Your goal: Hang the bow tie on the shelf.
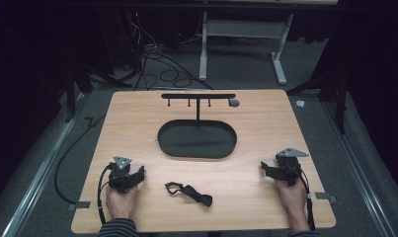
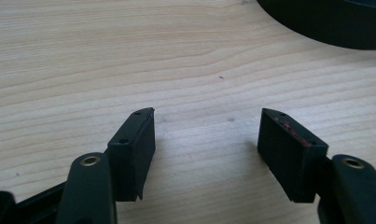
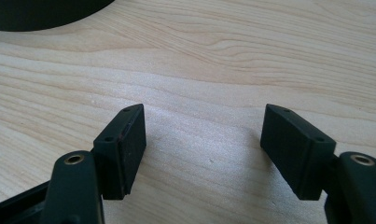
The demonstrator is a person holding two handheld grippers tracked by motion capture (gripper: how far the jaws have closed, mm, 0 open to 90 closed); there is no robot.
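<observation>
High view: left gripper (image 1: pixel 139 174) and right gripper (image 1: pixel 264 170) rest on the wooden table (image 1: pixel 137 118) near its front corners, jaws apart, nothing between them. Black strap (image 1: pixel 189 191) lies flat between the two, nearer the left one, untouched. Black oval tray (image 1: pixel 197 140) sits mid-table, hook rack (image 1: pixel 198 97) standing at its far edge.

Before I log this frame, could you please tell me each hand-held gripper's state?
Left hand-held gripper: open, holding nothing.
Right hand-held gripper: open, holding nothing.
</observation>
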